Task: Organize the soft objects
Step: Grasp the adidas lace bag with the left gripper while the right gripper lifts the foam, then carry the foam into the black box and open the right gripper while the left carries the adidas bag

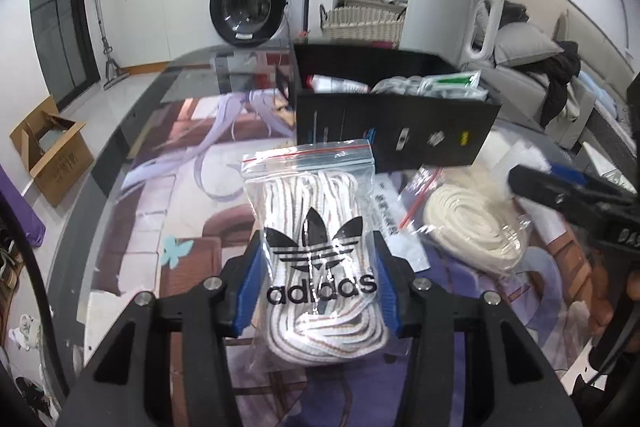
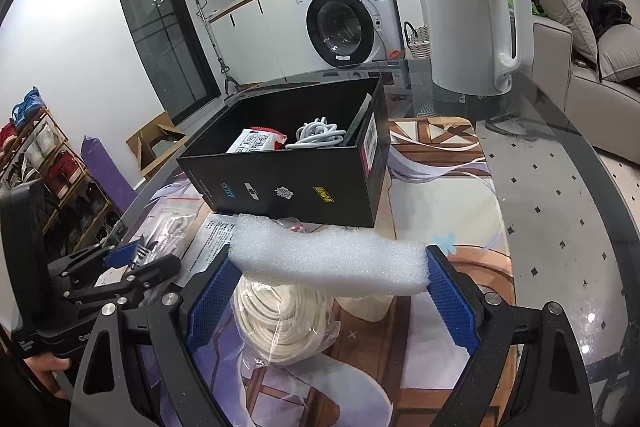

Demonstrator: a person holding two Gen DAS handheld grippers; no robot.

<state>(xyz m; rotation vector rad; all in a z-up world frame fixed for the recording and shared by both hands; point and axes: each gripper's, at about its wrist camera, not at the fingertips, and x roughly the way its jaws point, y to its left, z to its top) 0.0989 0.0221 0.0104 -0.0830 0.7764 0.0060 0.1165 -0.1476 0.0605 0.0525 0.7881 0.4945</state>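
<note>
While my left gripper (image 1: 318, 291) clamped one zip bag (image 1: 316, 247) of striped laces above the table (image 1: 120, 187), my right gripper (image 2: 328, 291) squeezed one white foam strip (image 2: 328, 263) between its two blue pads (image 2: 450, 301). Both items hung short of the single black box (image 2: 296, 163), which already contained one wipes packet (image 2: 256, 141) and one grey cable coil (image 2: 318, 133). One bagged coil of cream cord (image 2: 280, 323) lay on the table below the foam. One white kettle (image 2: 476, 23) stood behind the box.
</note>
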